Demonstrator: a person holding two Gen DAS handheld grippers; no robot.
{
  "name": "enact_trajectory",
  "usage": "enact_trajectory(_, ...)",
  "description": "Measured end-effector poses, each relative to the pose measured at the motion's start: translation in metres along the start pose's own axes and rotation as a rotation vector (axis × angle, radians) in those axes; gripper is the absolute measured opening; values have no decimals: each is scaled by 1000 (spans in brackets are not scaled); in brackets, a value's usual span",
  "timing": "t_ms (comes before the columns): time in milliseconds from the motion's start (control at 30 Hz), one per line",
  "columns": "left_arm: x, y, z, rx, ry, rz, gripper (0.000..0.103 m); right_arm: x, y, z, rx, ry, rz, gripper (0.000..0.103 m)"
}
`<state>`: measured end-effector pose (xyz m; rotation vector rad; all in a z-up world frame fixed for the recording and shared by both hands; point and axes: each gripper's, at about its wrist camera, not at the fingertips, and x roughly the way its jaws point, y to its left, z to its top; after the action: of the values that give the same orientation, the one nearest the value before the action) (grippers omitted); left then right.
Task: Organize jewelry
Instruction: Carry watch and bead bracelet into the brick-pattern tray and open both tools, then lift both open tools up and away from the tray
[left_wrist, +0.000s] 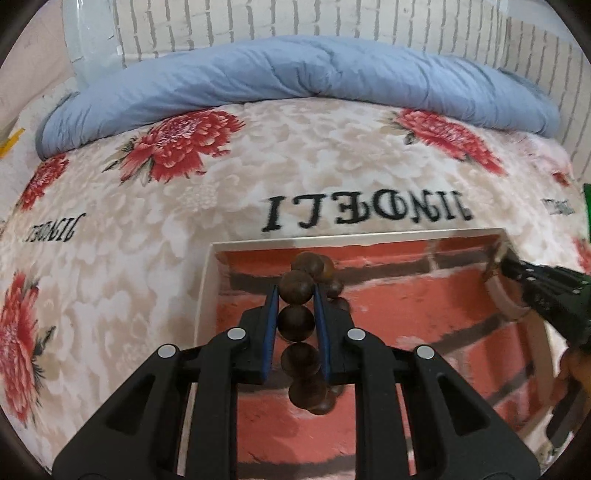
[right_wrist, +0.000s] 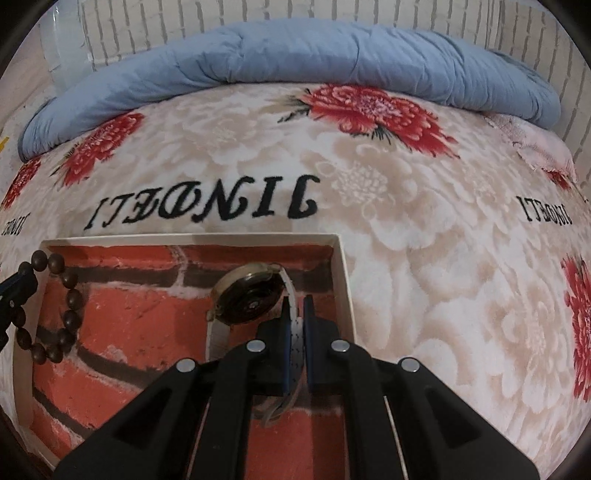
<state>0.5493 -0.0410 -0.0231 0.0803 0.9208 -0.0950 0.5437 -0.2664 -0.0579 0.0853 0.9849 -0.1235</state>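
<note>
A shallow box (left_wrist: 208, 280) with a red brick-pattern lining lies on the bed. My left gripper (left_wrist: 295, 295) is shut on a brown wooden bead bracelet (left_wrist: 297, 321) and holds it over the box's left side; the beads hang below the fingers. In the right wrist view the bracelet (right_wrist: 70, 317) dangles at the left of the box (right_wrist: 341, 266). My right gripper (right_wrist: 296, 306) is shut on the white strap of a wristwatch (right_wrist: 245, 297) with a dark dial, at the box's right side. The right gripper also shows in the left wrist view (left_wrist: 508, 264).
The box sits on a cream blanket (left_wrist: 147, 240) with red flowers and black lettering. A folded blue quilt (left_wrist: 295, 77) lies along the far edge against a white brick wall (left_wrist: 332, 18).
</note>
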Motion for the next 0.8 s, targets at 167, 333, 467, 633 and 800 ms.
enact_trajectory(167, 20, 8, -4, 0, 59, 21, 18, 10, 1, 2, -3, 20, -3, 6)
enact_trajectory(333, 34, 15, -8, -14, 90, 29, 18, 17, -3, 5, 11, 34, 24, 6)
enact_trajectory(467, 42, 17, -8, -25, 119, 24, 18, 20, -1, 4, -5, 37, 43, 10)
enact_trajectory(633, 40, 17, -11, -11, 134, 35, 25, 10, -5, 2, -5, 28, 44, 23)
enact_trajectory(800, 19, 16, -12, 4, 113, 29, 53, -27, -8, -6, -69, -7, 51, 46)
